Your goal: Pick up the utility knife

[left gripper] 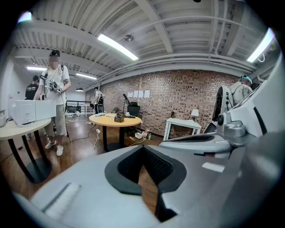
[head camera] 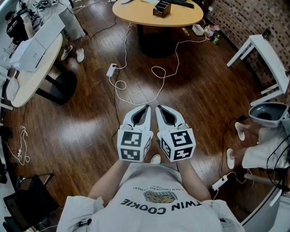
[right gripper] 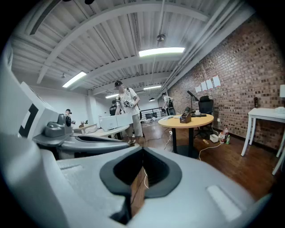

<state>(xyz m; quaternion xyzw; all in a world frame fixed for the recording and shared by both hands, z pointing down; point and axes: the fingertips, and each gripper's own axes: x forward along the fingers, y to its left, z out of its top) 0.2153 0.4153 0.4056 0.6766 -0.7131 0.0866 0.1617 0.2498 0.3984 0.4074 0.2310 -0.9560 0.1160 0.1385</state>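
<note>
The left tool (head camera: 146, 108) is seen pressed together, its dark pads (left gripper: 124, 176) meeting at the tip with nothing pinched between them; only a sliver of wooden floor (head camera: 90, 113) shows through the slit behind the tip. The right tool (head camera: 159, 108) is likewise closed on nothing, its pads (right gripper: 109, 177) brought together. Both tools are held just beside each other in front of the wearer's chest, pointed forward and a little downward over the floor, and the marker cubes (head camera: 134, 145) at their rear are turned toward the head camera.

Ahead of the tools a white cable (head camera: 154, 72) is looped across the floor. Beyond it a round counter (head camera: 136, 16) stands on a dark pedestal, and a dark box (head camera: 161, 9) is set on its top. A white counter (head camera: 31, 68) is placed at the left of the head view, and a standing person (left gripper: 55, 102) is seen next to it in the left gripper view. A brick wall (left gripper: 178, 98) closes the room behind the round counter.

The utility knife cannot be picked out in any view; the small things on the round counter are too small to identify.
</note>
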